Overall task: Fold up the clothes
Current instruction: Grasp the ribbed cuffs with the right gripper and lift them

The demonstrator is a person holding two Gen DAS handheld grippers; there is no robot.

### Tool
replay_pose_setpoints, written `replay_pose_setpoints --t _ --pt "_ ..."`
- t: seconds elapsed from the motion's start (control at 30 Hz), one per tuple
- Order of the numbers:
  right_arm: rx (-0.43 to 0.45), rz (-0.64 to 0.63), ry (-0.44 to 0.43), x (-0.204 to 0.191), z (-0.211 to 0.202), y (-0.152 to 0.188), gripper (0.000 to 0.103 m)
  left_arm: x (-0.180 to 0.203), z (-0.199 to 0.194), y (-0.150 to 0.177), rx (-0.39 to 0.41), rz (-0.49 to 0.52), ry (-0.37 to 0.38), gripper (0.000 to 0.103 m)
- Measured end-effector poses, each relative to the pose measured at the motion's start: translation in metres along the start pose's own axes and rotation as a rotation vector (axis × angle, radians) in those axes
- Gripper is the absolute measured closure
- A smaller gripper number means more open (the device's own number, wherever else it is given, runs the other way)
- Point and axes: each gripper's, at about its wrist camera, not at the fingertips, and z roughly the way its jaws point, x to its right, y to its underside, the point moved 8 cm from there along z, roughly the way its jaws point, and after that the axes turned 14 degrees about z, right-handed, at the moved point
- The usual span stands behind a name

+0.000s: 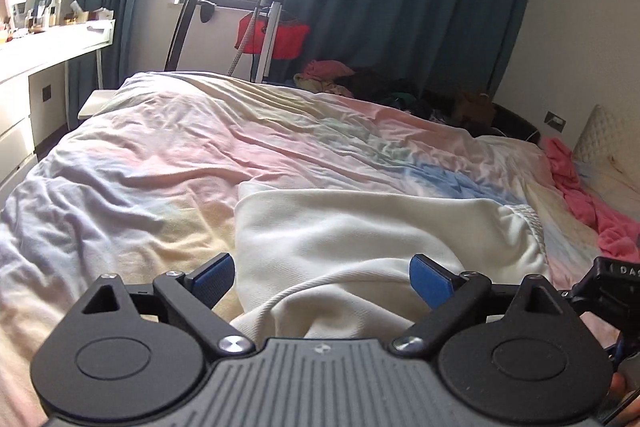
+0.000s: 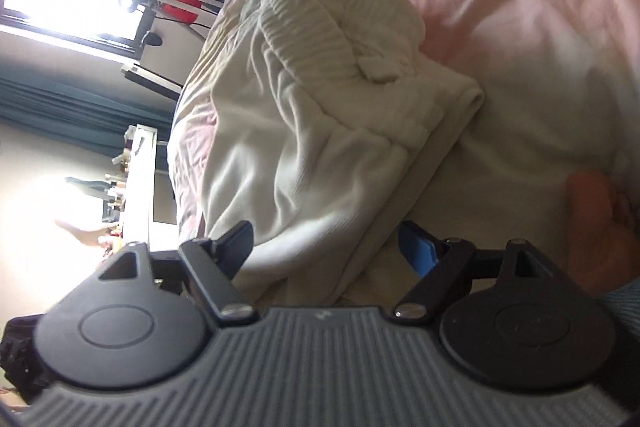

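Observation:
A cream garment (image 1: 360, 227) lies folded on the pastel duvet (image 1: 180, 147), right in front of my left gripper (image 1: 322, 277). That gripper is open, its blue pads wide apart, with the near edge of the cloth lying loose between them. In the right wrist view the picture is rolled on its side. The same cream garment (image 2: 320, 147) shows its ribbed waistband (image 2: 308, 27) at the far end. My right gripper (image 2: 330, 247) is open over the near folded edge, and its pads do not press the cloth. A person's hand (image 2: 592, 219) shows blurred beside it.
A pink garment (image 1: 592, 195) lies crumpled at the bed's right side by a pillow (image 1: 604, 135). A pile of dark and coloured clothes (image 1: 380, 83) sits at the far edge. A white desk (image 1: 48, 55) stands on the left, and a stand with a red item (image 1: 280, 35) by the window.

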Motion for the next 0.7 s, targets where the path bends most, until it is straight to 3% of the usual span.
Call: replay_pose_setpoints --t 0.07,0.13,0.2,0.27,0.33,0.37,0.43,0.6,0.7 --pt "0.123 -0.057 -0.019 -0.009 -0.003 -0.007 0.028 -0.007 0.004 0.001 0.006 -0.037 0.010 0.008" --pt "0.220 -0.098 0.001 -0.014 -0.006 -0.014 0.045 -0.013 0.007 0.001 0.014 -0.068 0.022 0.007" --pt "0.269 -0.109 0.039 -0.017 -0.005 -0.021 0.051 -0.010 0.011 0.003 0.024 -0.070 0.048 0.007" --pt "0.279 -0.119 0.087 -0.018 0.003 -0.031 0.051 0.003 0.015 0.004 0.043 -0.031 0.083 0.006" --pt "0.252 -0.084 0.128 -0.016 0.013 -0.043 0.068 0.018 0.016 0.005 0.054 0.028 0.111 0.005" --pt "0.240 -0.074 0.126 -0.019 0.015 -0.048 0.071 0.024 0.017 0.006 0.057 0.061 0.113 0.005" --pt "0.239 -0.099 0.107 -0.031 0.015 -0.057 0.086 0.036 0.018 0.012 0.057 0.141 0.083 0.005" --pt "0.350 -0.272 -0.030 -0.084 -0.020 -0.077 0.094 0.062 0.027 0.031 0.019 0.288 0.049 0.005" --pt "0.363 -0.322 -0.034 -0.086 -0.030 -0.090 0.094 0.075 0.029 0.038 0.008 0.330 0.056 0.004"
